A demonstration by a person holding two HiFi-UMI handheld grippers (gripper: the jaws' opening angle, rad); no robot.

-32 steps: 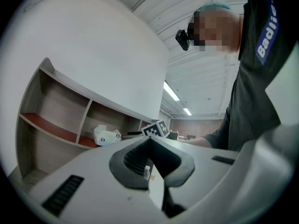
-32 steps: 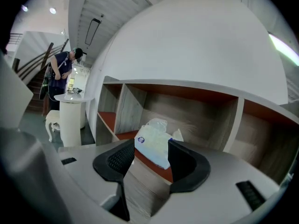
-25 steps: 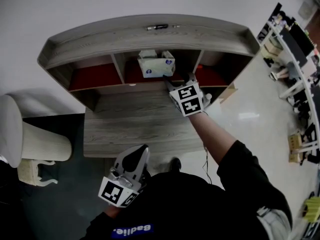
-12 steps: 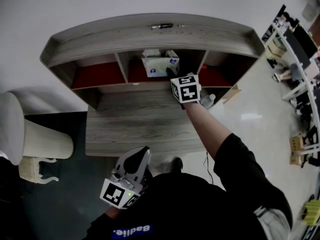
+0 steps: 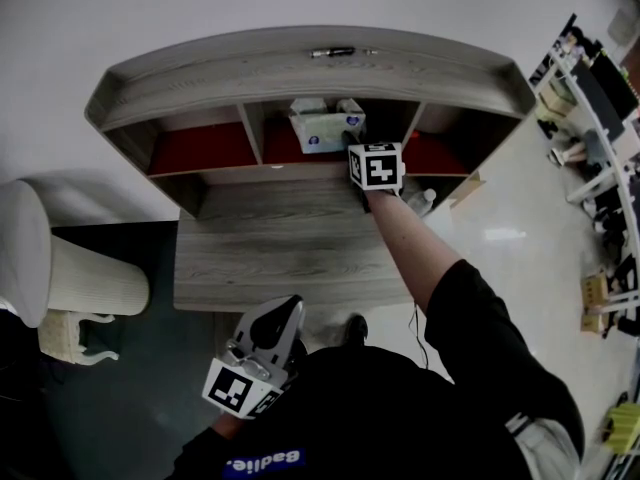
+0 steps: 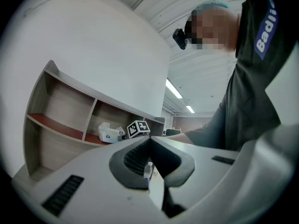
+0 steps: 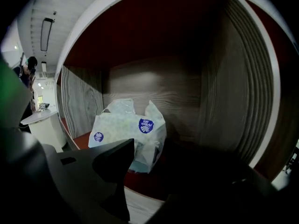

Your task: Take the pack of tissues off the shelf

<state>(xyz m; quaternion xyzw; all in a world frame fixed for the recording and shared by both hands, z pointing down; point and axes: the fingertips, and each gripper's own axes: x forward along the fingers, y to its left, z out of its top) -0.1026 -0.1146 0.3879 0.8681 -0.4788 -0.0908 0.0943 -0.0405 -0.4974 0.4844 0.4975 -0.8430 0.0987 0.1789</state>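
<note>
The white tissue pack with blue round labels sits on the red floor of the shelf's middle compartment. My right gripper reaches into that compartment's mouth, just right of the pack. In the right gripper view the pack lies close ahead, left of centre, and the right gripper is open with nothing between its jaws. My left gripper hangs low by the person's body, shut and empty. In the left gripper view the left gripper points towards the shelf, where the pack shows far off.
The wooden shelf unit stands at the back of a wooden desk. A dark pen-like object lies on the shelf top. Compartment dividers flank the pack. A white chair stands left; a bottle is on the floor right.
My right gripper has moved forward and up from the desk's back edge into the middle compartment, closer to the pack. The left gripper has barely moved.
</note>
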